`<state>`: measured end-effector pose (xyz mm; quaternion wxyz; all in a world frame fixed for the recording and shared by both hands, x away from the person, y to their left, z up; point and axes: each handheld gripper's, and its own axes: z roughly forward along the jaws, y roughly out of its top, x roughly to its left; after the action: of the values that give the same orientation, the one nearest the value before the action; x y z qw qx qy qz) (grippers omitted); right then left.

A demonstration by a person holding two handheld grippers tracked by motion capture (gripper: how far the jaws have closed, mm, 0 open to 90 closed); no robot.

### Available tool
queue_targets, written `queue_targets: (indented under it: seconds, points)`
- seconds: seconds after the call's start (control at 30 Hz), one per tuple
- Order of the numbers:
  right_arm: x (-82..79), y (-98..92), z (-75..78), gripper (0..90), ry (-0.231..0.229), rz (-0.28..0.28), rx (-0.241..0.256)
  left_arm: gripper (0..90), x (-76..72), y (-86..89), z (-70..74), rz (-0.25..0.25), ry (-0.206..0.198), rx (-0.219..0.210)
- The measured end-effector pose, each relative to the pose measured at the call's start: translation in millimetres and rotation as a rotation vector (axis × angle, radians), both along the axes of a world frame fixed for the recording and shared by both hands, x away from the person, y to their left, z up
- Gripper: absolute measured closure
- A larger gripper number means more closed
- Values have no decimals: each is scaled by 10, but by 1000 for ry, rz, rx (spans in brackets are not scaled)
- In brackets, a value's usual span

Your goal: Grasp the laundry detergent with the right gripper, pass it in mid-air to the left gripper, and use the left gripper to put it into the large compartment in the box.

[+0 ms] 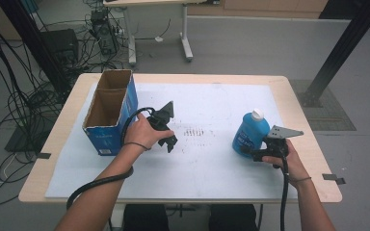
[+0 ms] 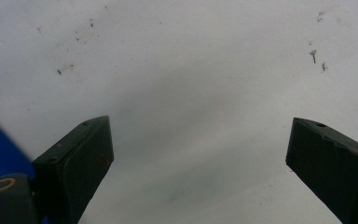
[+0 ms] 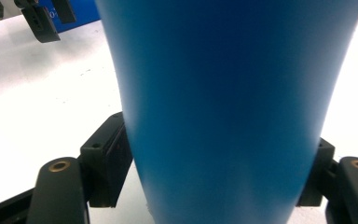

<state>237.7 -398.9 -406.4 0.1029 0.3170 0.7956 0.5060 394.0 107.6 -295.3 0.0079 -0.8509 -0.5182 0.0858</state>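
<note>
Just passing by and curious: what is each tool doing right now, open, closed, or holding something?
Left tool: open, holding nothing, over the white mat.
Right tool: closed on the blue bottle.

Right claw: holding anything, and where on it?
Yes. The right claw grips the blue bottle by its lower body, one jaw on each side. The left claw is open, empty.

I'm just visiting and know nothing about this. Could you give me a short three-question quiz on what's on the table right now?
1. True or false: the left hand-held gripper holds something.
2. What does the right hand-held gripper clamp? A) blue bottle B) cardboard box C) nothing
3. What colour is the bottle's cap?

Key: 1 false, its jaws are spread over the bare white mat. 2 A. 3 white.
</note>
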Motion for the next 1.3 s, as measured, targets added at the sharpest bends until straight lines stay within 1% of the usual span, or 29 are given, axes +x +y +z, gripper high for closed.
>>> queue_targets:
  seconds: [0.23,0.33,0.37,0.47,0.7,1.3]
  points:
    - [-28,-2,-20,338,-8,-16,7,77,-3,6,-17,7,5,-1]
    - [-40,6,-21,359,-17,-20,2,78,-4,9,-11,6,4,0]
    - [-52,13,-19,385,-26,-24,-6,78,-3,5,-5,6,3,3]
    - [-64,20,-18,391,-34,-24,-12,77,-7,14,6,8,-3,-2]
    - [-82,31,-18,396,-45,-27,-18,78,-12,9,-1,5,-1,0]
    - [-91,41,-12,399,-49,-29,-24,79,-17,-1,-2,5,-4,-1]
